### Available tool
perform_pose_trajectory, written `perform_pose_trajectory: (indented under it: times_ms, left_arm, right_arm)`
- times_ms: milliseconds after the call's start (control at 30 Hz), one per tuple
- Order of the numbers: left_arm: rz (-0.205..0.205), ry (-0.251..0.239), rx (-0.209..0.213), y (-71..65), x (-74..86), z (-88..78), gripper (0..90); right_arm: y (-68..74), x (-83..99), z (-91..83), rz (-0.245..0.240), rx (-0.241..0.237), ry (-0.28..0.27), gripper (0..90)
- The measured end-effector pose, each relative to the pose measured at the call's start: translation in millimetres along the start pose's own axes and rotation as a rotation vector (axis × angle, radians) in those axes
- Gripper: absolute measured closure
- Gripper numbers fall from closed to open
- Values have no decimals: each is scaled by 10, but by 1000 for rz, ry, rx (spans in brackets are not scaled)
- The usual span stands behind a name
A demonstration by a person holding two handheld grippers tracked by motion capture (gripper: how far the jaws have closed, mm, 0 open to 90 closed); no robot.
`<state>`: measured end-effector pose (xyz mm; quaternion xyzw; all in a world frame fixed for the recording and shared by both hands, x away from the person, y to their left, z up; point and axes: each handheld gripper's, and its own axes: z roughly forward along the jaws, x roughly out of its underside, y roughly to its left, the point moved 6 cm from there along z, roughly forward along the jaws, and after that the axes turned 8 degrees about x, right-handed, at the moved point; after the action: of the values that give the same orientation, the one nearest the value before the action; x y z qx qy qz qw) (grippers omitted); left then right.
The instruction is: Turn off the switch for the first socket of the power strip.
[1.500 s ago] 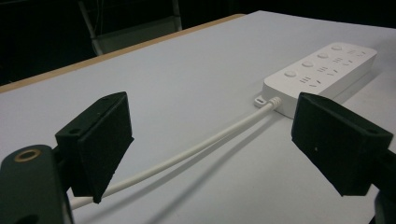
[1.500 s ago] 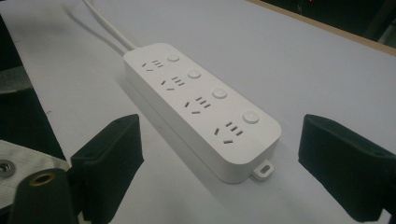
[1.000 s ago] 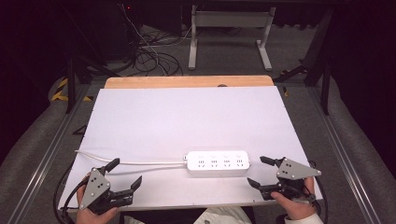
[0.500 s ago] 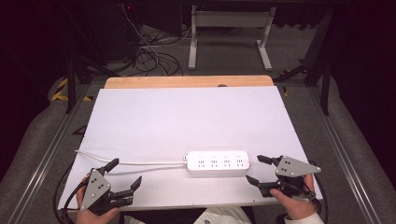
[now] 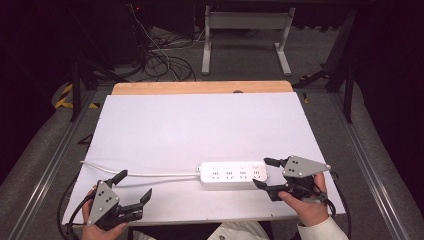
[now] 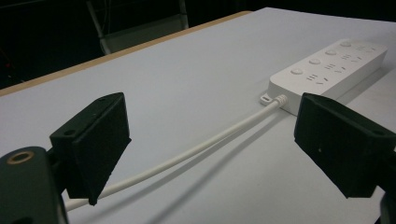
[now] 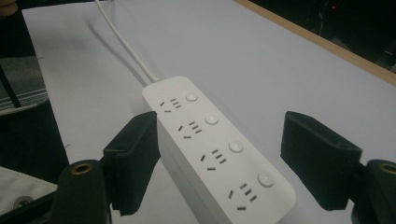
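A white power strip (image 5: 232, 174) is seen lying flat near the front edge of the table (image 5: 200, 125), a little right of the middle, with its four sockets and buttons facing up. Its white cord (image 5: 140, 173) is run off leftward along the table toward the left edge.

The right gripper (image 5: 266, 174) is held at the strip's right end with its jaws spread wide; in the right gripper view the strip (image 7: 217, 149) is framed between the two jaws (image 7: 233, 163), the near end lying within the gap, though no contact can be made out. The left gripper (image 5: 135, 186) is kept near the front left corner, jaws likewise parted and holding nothing, with the cord (image 6: 187, 151) passing between them in its own view.

The step in hand is judged to be the approach for a grasp on the strip's right end. For the next move, the right gripper would need to be lowered and eased forward until both sides of the strip are spanned, then closed squarely so the smooth casing is not twisted or slid away.
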<state>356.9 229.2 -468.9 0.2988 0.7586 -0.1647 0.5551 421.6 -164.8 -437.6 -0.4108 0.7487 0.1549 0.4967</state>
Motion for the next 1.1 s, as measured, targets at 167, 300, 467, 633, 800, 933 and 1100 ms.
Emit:
perform_pose_trajectory:
  times_ms: [167,300,467,633,800,933,1100]
  left_arm:
    - [-3,2,0,-2,0,-1,107]
    - [1,3,-4,-3,1,3,107]
    - [2,5,-4,-6,2,4,107]
    - [1,5,-4,-7,4,5,105]
    - [2,7,-4,-5,7,7,104]
    - [3,8,-5,-6,7,5,104]
    - [11,12,-5,-3,8,8,104]
  right_arm:
    - [35,-108,115,-10,-14,10,282]
    - [63,-190,201,-16,-24,17,287]
    - [95,-262,284,-26,-38,16,290]
    - [133,-332,399,-40,-54,26,305]
    - [174,-417,530,-44,-68,33,324]
    - [195,-454,584,-50,-76,34,332]
    - [221,-481,700,-49,-87,46,342]
